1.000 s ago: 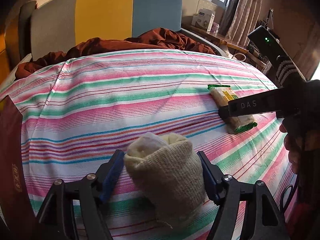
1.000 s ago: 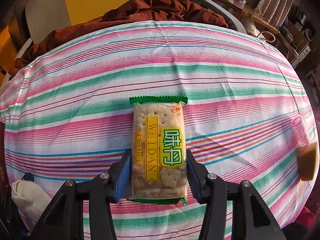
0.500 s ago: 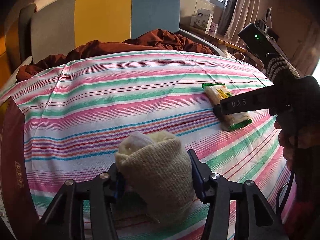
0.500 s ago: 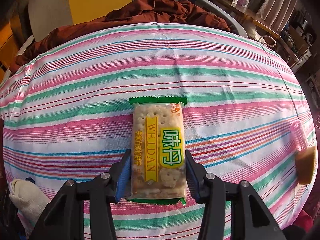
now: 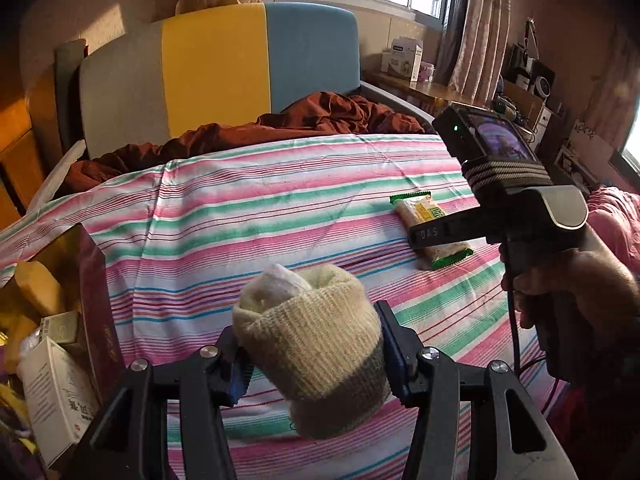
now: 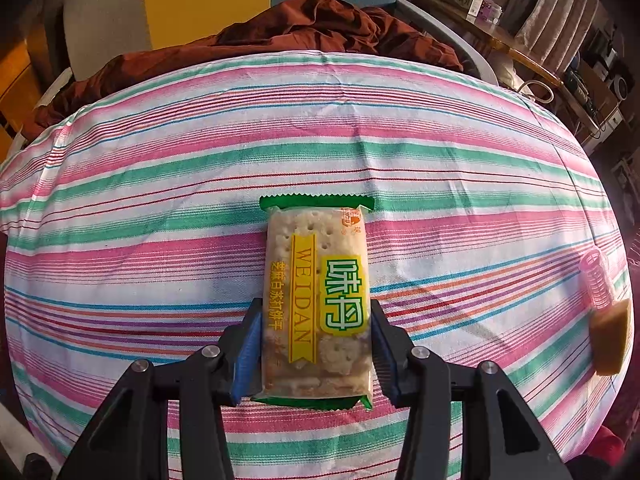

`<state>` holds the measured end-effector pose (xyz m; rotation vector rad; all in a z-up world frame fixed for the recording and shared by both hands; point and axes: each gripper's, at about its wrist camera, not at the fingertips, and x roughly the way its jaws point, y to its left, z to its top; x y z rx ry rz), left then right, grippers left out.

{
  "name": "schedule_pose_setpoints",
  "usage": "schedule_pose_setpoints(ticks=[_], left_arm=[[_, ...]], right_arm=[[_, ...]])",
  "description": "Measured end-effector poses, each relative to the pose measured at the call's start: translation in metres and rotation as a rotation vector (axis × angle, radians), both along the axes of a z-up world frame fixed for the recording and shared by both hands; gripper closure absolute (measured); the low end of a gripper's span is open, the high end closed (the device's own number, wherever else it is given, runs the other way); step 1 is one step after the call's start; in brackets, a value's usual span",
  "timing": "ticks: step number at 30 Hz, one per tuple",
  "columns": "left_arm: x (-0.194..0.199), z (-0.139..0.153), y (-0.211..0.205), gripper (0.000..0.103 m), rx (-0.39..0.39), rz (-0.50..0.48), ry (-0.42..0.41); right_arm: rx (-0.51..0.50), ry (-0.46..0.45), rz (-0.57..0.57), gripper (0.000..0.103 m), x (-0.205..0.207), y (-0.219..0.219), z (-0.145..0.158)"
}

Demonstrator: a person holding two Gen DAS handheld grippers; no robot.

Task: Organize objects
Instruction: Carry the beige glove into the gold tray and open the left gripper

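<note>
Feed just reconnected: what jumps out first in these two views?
The left hand-held gripper is clamped on a rolled cream sock above the striped sheet. The right hand-held gripper grips a WEIDAN cracker pack lying mid-bed. A dark red box of items sits far left.

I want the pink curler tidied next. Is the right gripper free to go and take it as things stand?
Probably not yet: the right gripper is shut on the cracker packet. The pink curler lies uncovered on the striped sheet, beside a tan block.

The cracker pack (image 6: 316,304) says "WEIDAN" down a yellow band — with big green Chinese letters beside it. The right tool (image 5: 436,236) has "DAS" on its black finger — white letters.
</note>
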<state>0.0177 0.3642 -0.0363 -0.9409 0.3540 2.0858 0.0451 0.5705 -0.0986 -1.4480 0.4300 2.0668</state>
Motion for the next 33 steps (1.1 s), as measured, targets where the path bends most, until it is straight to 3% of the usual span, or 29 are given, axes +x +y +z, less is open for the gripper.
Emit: schedule_pose_setpoints(ticks=[9,18,25,33], left_arm=[[0.011,0.041,-0.041,0.048,0.052,0.036,0.075],[-0.005,0.066,-0.106,0.048,0.092,0.154,0.115],[-0.031,0.064,-0.173,0.048,0.122,0.299,0.093],[-0.063,0.036,-0.294,0.048,0.165,0.555,0.000]], right_arm=[[0.015,0.017,0.011,0.054,0.000,-0.009,0.001],[0.021,0.035,0.051,0.054,0.001,-0.030,0.006],[0.044,0.031,0.075,0.054,0.000,-0.042,0.004],[0.076,0.012,0.088,0.054,0.001,-0.058,0.005]])
